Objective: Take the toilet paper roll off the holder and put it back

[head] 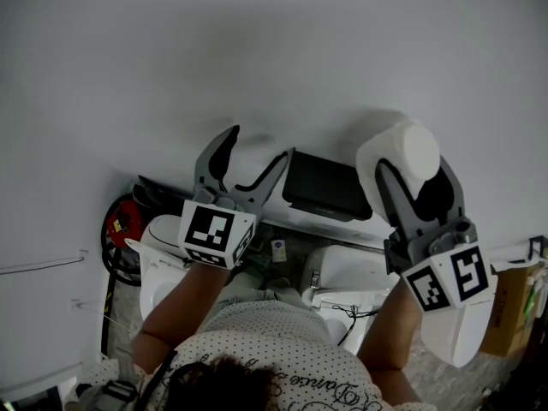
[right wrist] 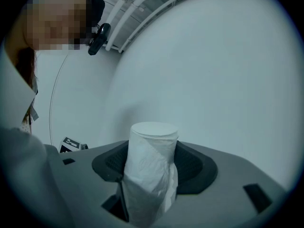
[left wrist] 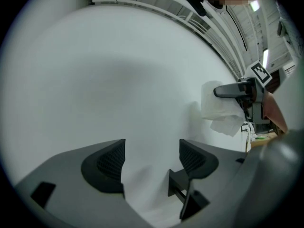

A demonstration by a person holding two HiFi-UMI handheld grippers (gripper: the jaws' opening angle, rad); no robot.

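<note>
Premises appear to be a test bay set up inside an industrial hall. A plain white wall panel [head: 257,58] carries a single black holder [head: 324,187], mounted as a bathroom fitting would be. Overhead, the left gripper view shows exposed ceiling rails [left wrist: 223,37] and a strip light [left wrist: 264,56]. At the foot of the wall stand white box-like units [head: 342,268], a red and black coil [head: 120,225], a cardboard box [head: 505,311] and a loose cable [head: 351,315].
</note>
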